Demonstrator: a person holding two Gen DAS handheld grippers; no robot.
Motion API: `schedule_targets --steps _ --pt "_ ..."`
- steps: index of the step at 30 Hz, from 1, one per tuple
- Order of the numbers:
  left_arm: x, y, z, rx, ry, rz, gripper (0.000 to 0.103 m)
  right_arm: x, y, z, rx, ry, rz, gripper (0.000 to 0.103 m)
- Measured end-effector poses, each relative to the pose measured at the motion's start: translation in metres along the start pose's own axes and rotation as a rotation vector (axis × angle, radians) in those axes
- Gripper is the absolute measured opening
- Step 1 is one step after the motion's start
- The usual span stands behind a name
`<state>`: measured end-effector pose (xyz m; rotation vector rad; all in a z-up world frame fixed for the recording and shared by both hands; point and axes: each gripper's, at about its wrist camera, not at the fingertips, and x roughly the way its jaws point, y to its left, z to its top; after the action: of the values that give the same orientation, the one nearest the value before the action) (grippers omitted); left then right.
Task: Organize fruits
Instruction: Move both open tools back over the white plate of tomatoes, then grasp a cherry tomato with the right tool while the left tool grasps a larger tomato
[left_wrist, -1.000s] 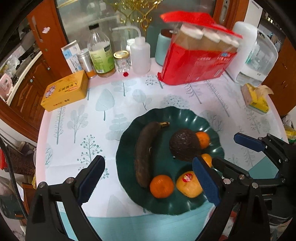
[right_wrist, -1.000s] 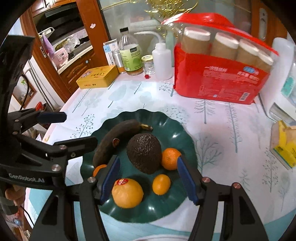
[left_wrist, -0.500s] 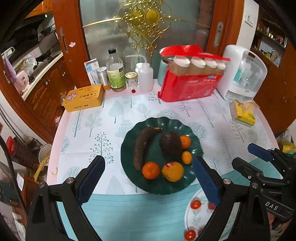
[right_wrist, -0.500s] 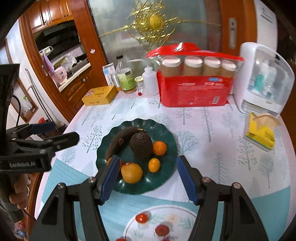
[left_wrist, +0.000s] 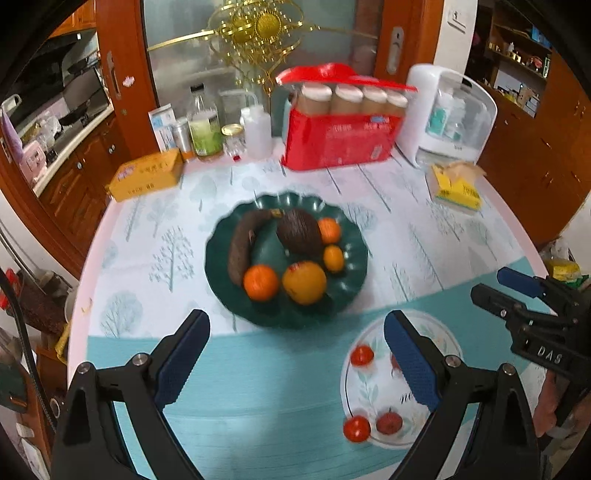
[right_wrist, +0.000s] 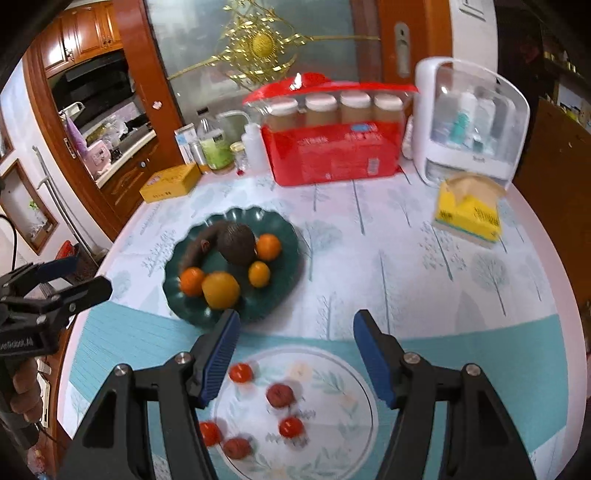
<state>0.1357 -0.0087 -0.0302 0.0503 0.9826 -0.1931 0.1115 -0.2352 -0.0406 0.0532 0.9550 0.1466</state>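
Observation:
A dark green plate (left_wrist: 354, 280) (right_wrist: 291, 240) on the table holds a dark brown banana (left_wrist: 245, 243), a dark avocado (left_wrist: 299, 236), a large yellow-orange fruit (left_wrist: 304, 282) (right_wrist: 221, 290) and three smaller oranges (left_wrist: 260, 282). A white floral plate (left_wrist: 373, 391) (right_wrist: 332, 435) near the front edge holds several small red fruits (right_wrist: 281, 395). My left gripper (left_wrist: 295, 325) is open and empty, held above the front of the table. My right gripper (right_wrist: 295, 325) is open and empty above the white plate; it also shows at the right of the left wrist view (left_wrist: 506, 284).
At the back stand a red pack of jars (left_wrist: 341, 125), a white organizer box (left_wrist: 448, 118), bottles (left_wrist: 205, 127) and a yellow box (left_wrist: 146, 177). A yellow tissue pack (left_wrist: 456, 186) lies at the right. Wooden cabinets surround the round table.
Both grippers have pulled back and up from the green plate. The white plate with small red fruits has come into view. Both stay open.

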Motion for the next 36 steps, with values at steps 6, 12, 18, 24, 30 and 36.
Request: schedule_targets --steps 6,12,18,24,30,36 --pt "0.03 -0.013 -0.043 0.025 0.053 -0.024 0.091 0.016 -0.004 -0.034 -0.006 0.056 0.004 0.064" --pt "0.062 -0.027 -0.085 0.084 0.139 -0.049 0.079 0.041 0.007 -0.067 -0.048 0.132 0.009 0.049" --pt "0.084 -0.028 -0.106 0.082 0.218 -0.071 0.07 0.064 0.009 -0.091 -0.054 0.196 0.004 0.04" --pt "0.093 -0.027 -0.115 0.08 0.253 -0.089 0.069 0.078 0.005 -0.102 -0.031 0.226 0.013 0.039" --pt "0.093 -0.03 -0.118 0.089 0.261 -0.135 0.068 0.085 0.009 -0.105 -0.035 0.228 0.04 0.039" --pt "0.093 -0.037 -0.125 0.117 0.283 -0.165 0.062 0.087 0.014 -0.11 -0.051 0.238 0.063 0.028"
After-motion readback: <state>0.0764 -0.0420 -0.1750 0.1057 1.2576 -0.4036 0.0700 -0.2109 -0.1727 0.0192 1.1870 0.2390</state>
